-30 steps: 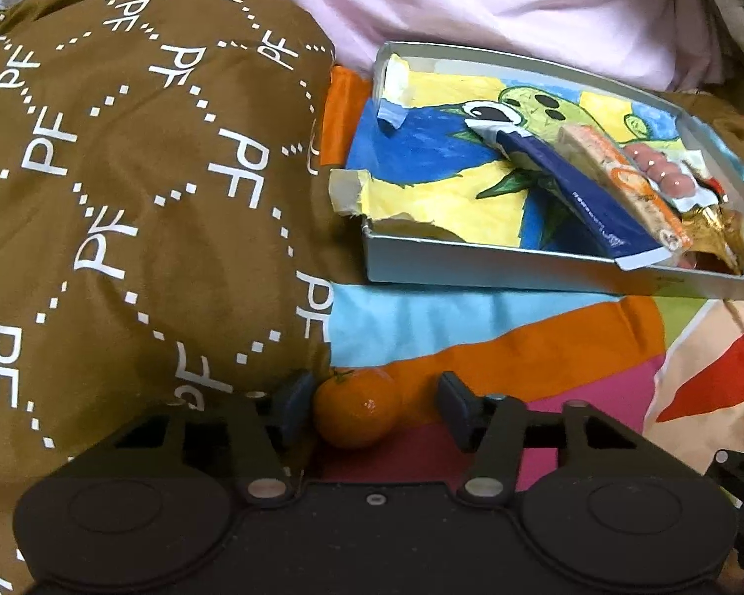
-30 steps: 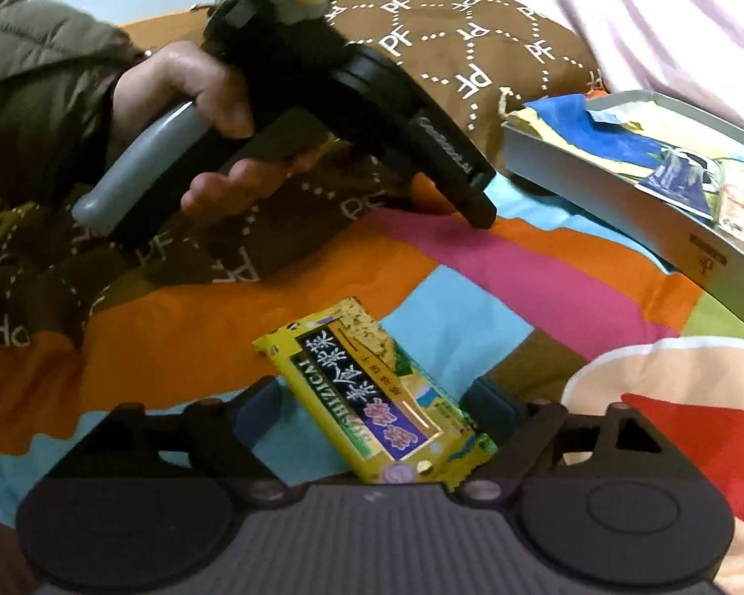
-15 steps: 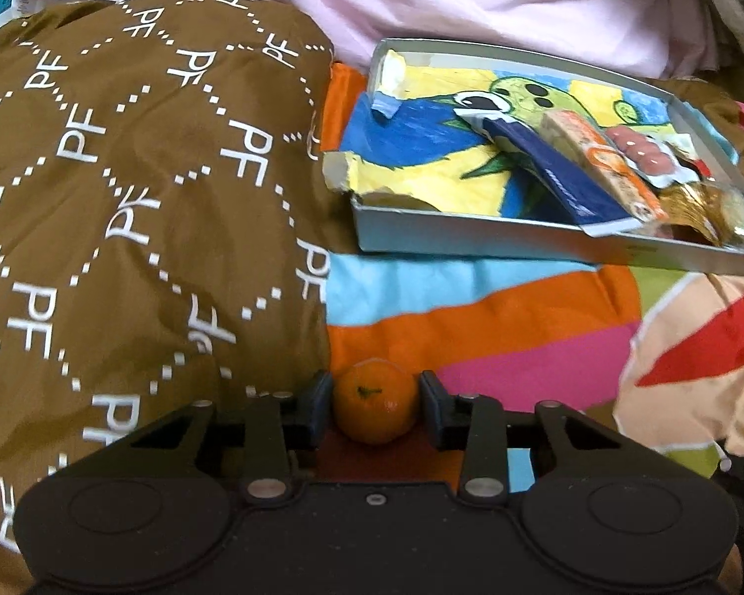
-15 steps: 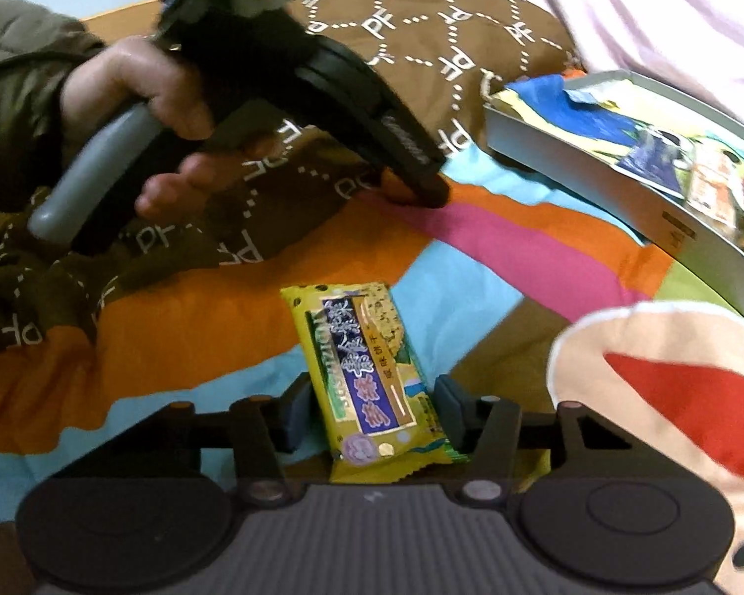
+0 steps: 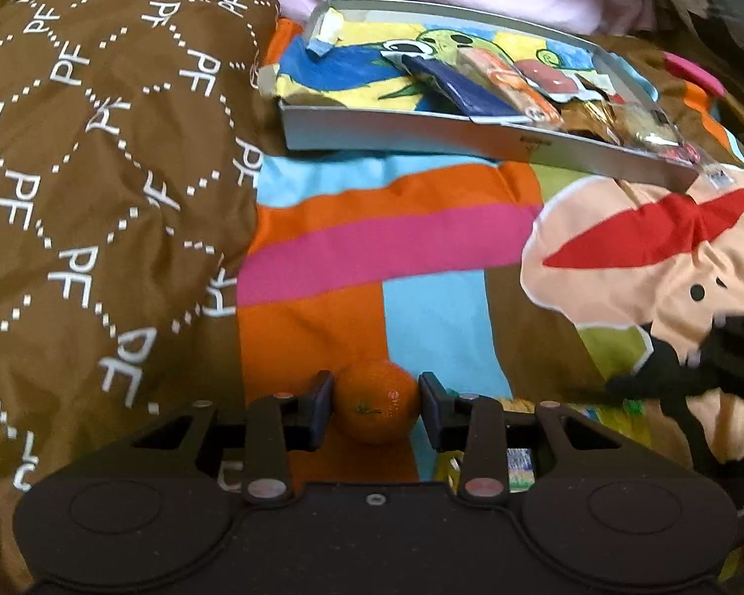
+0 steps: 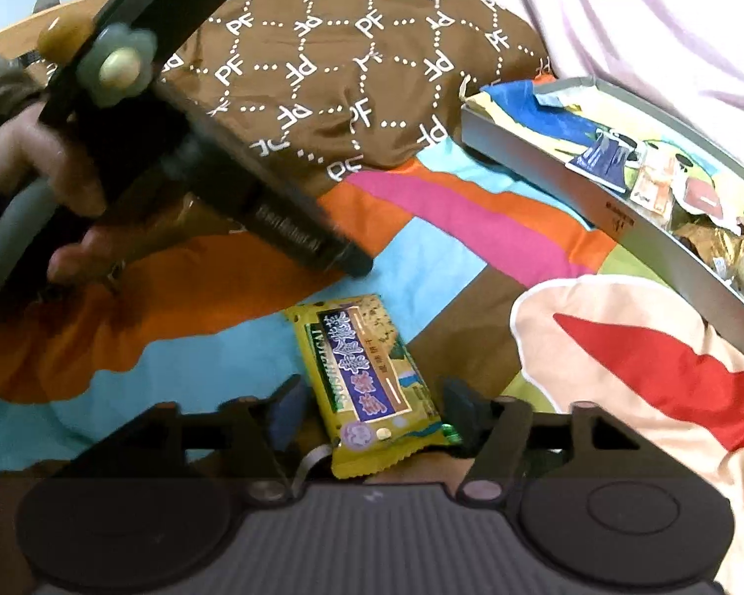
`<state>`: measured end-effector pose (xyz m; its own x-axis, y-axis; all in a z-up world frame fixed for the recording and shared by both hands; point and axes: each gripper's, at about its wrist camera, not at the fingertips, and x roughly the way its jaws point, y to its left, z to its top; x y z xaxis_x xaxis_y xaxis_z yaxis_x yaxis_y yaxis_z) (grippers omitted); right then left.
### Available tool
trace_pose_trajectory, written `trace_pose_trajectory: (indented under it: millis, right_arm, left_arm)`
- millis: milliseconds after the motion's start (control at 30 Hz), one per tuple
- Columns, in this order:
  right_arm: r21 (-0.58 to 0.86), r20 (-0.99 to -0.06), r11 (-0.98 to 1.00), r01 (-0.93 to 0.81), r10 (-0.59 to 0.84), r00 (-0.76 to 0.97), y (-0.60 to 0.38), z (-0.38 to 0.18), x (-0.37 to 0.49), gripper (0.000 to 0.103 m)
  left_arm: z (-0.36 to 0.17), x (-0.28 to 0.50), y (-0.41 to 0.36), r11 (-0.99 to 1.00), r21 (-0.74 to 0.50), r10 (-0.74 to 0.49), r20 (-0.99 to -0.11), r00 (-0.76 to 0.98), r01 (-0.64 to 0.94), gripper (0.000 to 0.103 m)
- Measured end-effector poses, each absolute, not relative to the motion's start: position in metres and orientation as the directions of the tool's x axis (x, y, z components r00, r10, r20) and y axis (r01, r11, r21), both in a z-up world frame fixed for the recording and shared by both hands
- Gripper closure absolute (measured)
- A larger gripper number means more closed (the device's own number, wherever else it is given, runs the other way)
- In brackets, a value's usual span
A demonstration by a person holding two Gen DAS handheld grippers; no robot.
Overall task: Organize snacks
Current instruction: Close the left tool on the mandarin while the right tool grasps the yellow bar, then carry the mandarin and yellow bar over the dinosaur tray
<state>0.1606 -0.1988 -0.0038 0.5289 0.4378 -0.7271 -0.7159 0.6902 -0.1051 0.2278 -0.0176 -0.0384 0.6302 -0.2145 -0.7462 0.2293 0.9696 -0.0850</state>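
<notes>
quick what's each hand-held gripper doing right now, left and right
Left hand-held gripper: closed on the mandarin.
Right hand-held gripper: jaws have just been opening; open, with the yellow snack packet lying between them.

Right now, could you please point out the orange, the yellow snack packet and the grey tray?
orange (image 5: 376, 399): left wrist view, middle of its peel.
yellow snack packet (image 6: 367, 382): right wrist view, its printed front.
grey tray (image 5: 421, 135): left wrist view, its near side wall.
</notes>
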Motion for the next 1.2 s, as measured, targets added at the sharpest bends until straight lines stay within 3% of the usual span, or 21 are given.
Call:
trace_pose_trajectory:
  millis: [100,300,433,567,600,833,933,1200]
  right_arm:
    - [-0.084,-0.704,0.677,-0.732,0.479,0.524,-0.199,-0.006,0.165,0.017]
    - [-0.047,-0.701,0.642,-0.765,0.525,0.483,-0.193,-0.022,0.181,0.015]
    - [0.022,-0.711,0.634,-0.773,0.553,0.434,-0.194,-0.028,0.186,0.027]
    - [0.025,-0.71,0.646,-0.763,0.549,0.441,-0.196,-0.025,0.181,0.047]
    - [0.015,-0.711,0.652,-0.758,0.54,0.45,-0.196,-0.024,0.179,0.048]
    - [-0.185,-0.702,0.673,-0.716,0.419,0.576,-0.186,-0.016,0.16,0.051]
    - [-0.319,-0.674,0.664,-0.676,0.343,0.654,-0.181,-0.017,0.154,0.051]
    - [-0.47,-0.567,0.669,-0.576,0.272,0.778,-0.188,-0.017,0.151,0.051]
  left_arm:
    - [-0.042,0.225,-0.013,0.969,-0.106,-0.228,-0.739,0.634,0.225,0.062]
    - [-0.047,0.224,-0.006,0.97,-0.135,-0.236,-0.728,0.643,0.203,0.06]
    - [-0.05,0.22,-0.003,0.972,-0.128,-0.228,-0.719,0.656,0.198,0.063]
    - [-0.051,0.216,-0.004,0.975,-0.118,-0.214,-0.713,0.668,0.187,0.064]
    - [-0.051,0.215,-0.006,0.977,-0.108,-0.206,-0.712,0.671,0.185,0.064]
    - [-0.048,0.211,-0.01,0.99,-0.081,-0.138,-0.711,0.69,0.116,0.065]
    - [-0.046,0.212,-0.011,0.995,-0.071,-0.099,-0.713,0.694,0.07,0.065]
    - [-0.024,0.221,-0.019,0.996,-0.084,-0.043,-0.667,0.744,-0.018,0.065]
